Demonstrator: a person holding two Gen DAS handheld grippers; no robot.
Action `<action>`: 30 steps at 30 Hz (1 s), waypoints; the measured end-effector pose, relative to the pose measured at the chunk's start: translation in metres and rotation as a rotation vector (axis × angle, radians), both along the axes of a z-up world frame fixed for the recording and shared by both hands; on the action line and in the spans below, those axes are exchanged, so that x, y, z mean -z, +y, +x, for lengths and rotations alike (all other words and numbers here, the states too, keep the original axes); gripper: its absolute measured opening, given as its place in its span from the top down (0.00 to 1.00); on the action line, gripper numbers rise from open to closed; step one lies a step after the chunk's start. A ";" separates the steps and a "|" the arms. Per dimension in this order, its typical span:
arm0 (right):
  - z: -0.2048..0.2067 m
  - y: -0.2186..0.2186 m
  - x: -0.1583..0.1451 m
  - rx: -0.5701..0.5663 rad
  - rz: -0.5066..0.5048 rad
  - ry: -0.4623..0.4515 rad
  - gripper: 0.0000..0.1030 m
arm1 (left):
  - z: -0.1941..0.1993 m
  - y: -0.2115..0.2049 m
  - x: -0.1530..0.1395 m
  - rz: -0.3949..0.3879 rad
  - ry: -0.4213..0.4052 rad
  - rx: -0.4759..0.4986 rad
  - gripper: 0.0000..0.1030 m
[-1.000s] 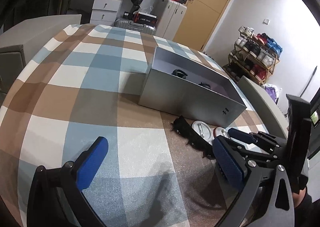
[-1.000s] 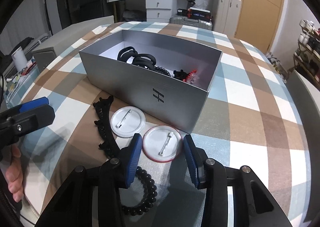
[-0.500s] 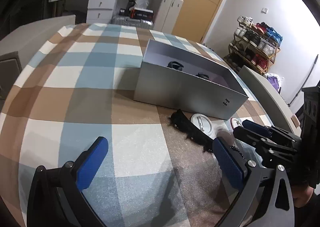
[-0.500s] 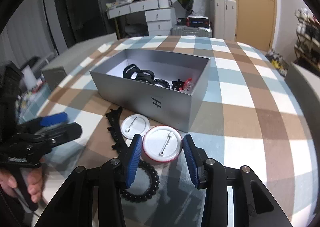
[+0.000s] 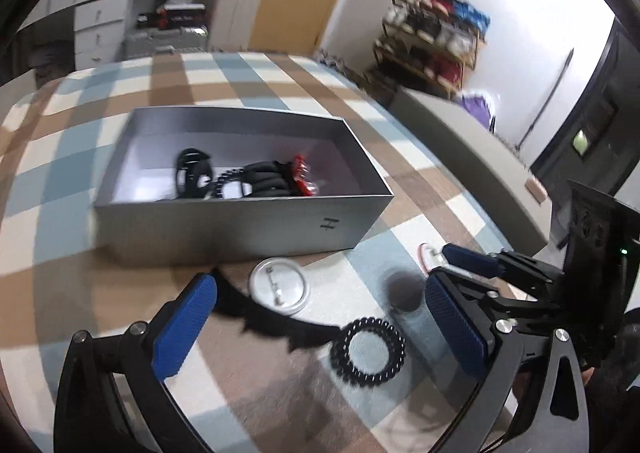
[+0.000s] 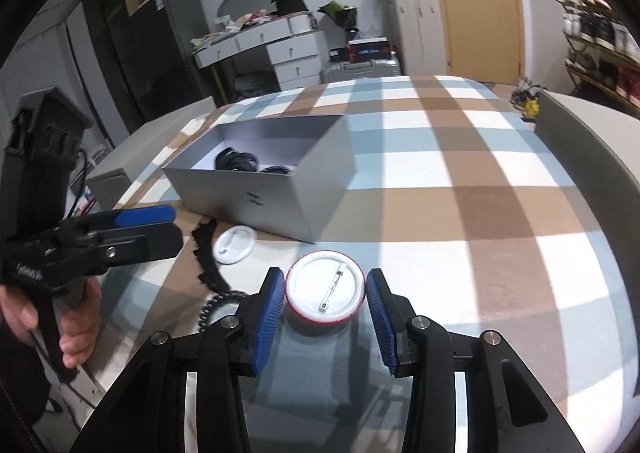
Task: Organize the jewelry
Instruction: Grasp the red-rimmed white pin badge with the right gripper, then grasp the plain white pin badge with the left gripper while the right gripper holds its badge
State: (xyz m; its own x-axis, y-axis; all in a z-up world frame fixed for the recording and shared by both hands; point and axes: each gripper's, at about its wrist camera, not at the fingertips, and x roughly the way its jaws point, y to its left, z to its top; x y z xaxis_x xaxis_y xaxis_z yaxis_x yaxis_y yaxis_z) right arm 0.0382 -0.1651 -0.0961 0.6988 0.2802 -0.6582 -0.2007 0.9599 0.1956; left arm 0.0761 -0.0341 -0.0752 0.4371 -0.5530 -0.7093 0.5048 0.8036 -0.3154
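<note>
A silver box (image 5: 224, 221) (image 6: 280, 209) on the checked cloth holds black hair ties and a red piece (image 5: 302, 177). In front of it lie a white pin badge (image 5: 279, 289) (image 6: 235, 244), a black jagged clip (image 5: 276, 323) (image 6: 205, 259) and a black coil band (image 5: 368, 350). My left gripper (image 5: 320, 329) is open above the clip and coil band. My right gripper (image 6: 325, 319) is open, its pads on either side of a red-rimmed pin badge (image 6: 325, 293), which looks lifted off the cloth; contact is unclear.
The checked cloth (image 6: 460, 189) covers the table. Grey seat backs stand at the right (image 5: 472, 157) and left (image 6: 112, 173) edges. Drawers, a suitcase and a shoe rack (image 5: 432, 41) are beyond. The right gripper shows in the left wrist view (image 5: 472, 259).
My left gripper swung right and closer, now over the clip and coil band. My right gripper moved forward around the red-rimmed badge, which now sits between its pads.
</note>
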 end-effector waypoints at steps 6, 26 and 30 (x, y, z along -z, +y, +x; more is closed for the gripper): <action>-0.006 -0.017 0.001 0.010 0.062 0.028 0.60 | 0.012 -0.013 0.005 0.030 0.035 0.097 0.02; -0.023 0.004 -0.018 -0.049 0.113 -0.020 0.60 | 0.020 -0.020 0.016 0.289 0.008 0.055 0.38; -0.026 0.006 -0.020 -0.054 0.109 -0.032 0.60 | 0.020 -0.020 0.008 0.206 0.045 0.076 0.42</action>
State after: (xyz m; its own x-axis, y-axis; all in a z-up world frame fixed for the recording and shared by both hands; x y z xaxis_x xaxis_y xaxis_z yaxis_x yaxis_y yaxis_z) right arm 0.0119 -0.1593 -0.0756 0.7006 0.3869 -0.5996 -0.2593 0.9208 0.2912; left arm 0.0963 -0.0544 -0.0830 0.3651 -0.4245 -0.8286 0.5551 0.8137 -0.1723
